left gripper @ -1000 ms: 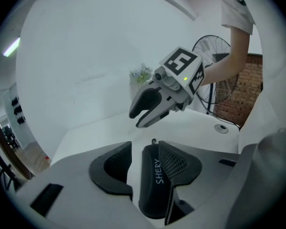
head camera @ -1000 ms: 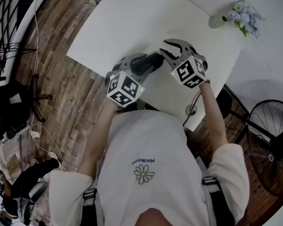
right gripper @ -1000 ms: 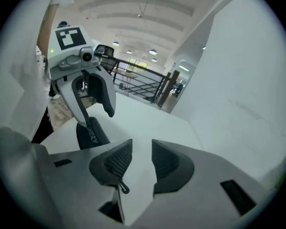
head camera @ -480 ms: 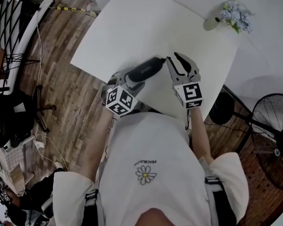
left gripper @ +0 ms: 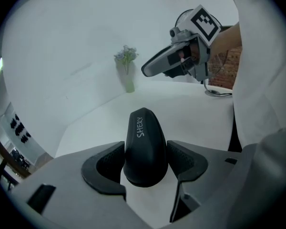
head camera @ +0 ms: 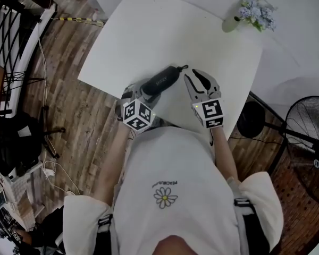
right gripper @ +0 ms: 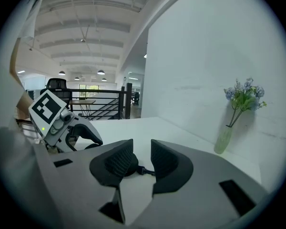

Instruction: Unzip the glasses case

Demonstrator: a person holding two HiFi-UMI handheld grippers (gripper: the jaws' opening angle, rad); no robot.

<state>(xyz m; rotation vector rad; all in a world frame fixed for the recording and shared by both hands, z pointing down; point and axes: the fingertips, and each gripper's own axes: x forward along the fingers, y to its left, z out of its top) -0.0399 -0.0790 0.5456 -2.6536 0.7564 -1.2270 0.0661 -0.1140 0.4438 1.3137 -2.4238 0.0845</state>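
Note:
The black glasses case (head camera: pixel 162 81) lies on the white table (head camera: pixel 149 31), its zipper pull (head camera: pixel 182 68) at the far end. My left gripper (head camera: pixel 143 92) straddles the case's near end. In the left gripper view the case (left gripper: pixel 144 147) fills the gap between the wide-set jaws of the left gripper (left gripper: pixel 145 147). They have just been opening, and I see no pad pressing. My right gripper (head camera: pixel 194 76) sits beside the far end. In the right gripper view the jaws of the right gripper (right gripper: pixel 142 151) stand apart, with the zipper pull (right gripper: pixel 144 170) just beyond them, untouched.
A pale vase of flowers (head camera: pixel 252 12) stands at the table's far right corner. The near table edge runs just under both grippers. A floor fan (head camera: pixel 308 137) and a dark round base (head camera: pixel 250 120) stand on the wood floor to the right.
Both grippers and the case have come closer to the near table edge. The right gripper has rolled so its marker cube faces up. The left gripper has sunk lower over the case.

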